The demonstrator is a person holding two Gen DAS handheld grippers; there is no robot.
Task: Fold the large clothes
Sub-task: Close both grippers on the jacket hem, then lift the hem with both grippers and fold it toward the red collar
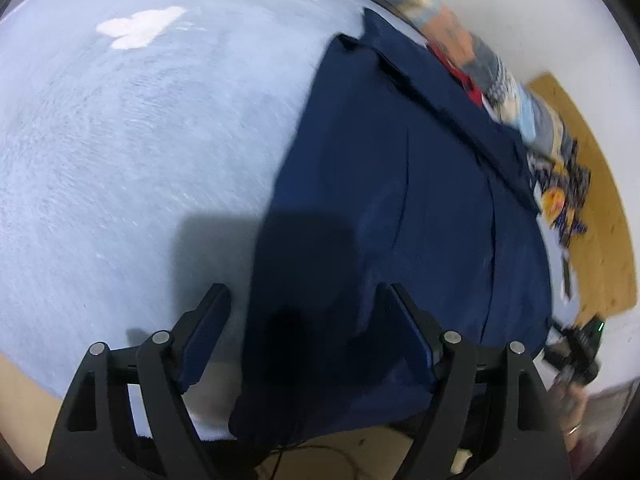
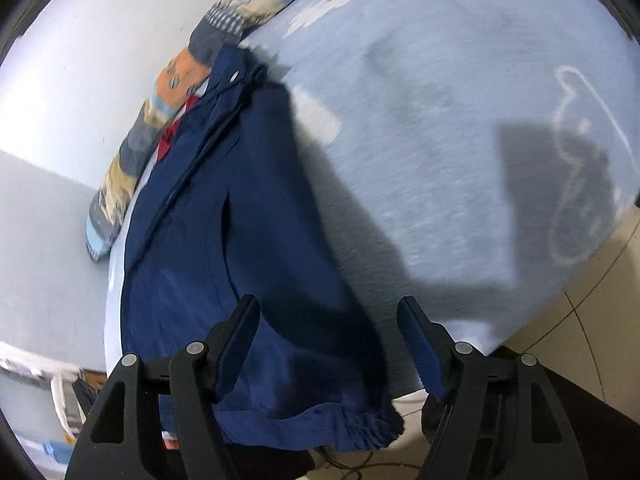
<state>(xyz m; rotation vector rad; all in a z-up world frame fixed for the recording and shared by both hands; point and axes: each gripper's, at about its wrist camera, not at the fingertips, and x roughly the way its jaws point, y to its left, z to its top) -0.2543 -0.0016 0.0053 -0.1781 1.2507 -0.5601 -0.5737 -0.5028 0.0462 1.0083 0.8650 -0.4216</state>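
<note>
A navy blue jacket [image 1: 400, 200] lies spread on a pale blue bedsheet [image 1: 140, 140], its near edge hanging over the side of the bed. My left gripper [image 1: 308, 312] hovers open over that near edge, and the cloth passes between the jaws untouched by the pads. In the right wrist view the same jacket [image 2: 224, 220] stretches away, with its collar and snap button far off and its elastic hem [image 2: 344, 424] nearest. My right gripper [image 2: 330, 324] is open above the hem corner, with one finger over the cloth and the other over the sheet.
A patchwork quilt roll [image 2: 168, 92] lies along the wall behind the jacket, with a red cloth [image 2: 170, 136] beside the collar. A wooden board [image 1: 592, 200] stands at the bed's far end. Tiled floor [image 2: 580, 320] and a cable [image 1: 320, 456] lie below the bed edge.
</note>
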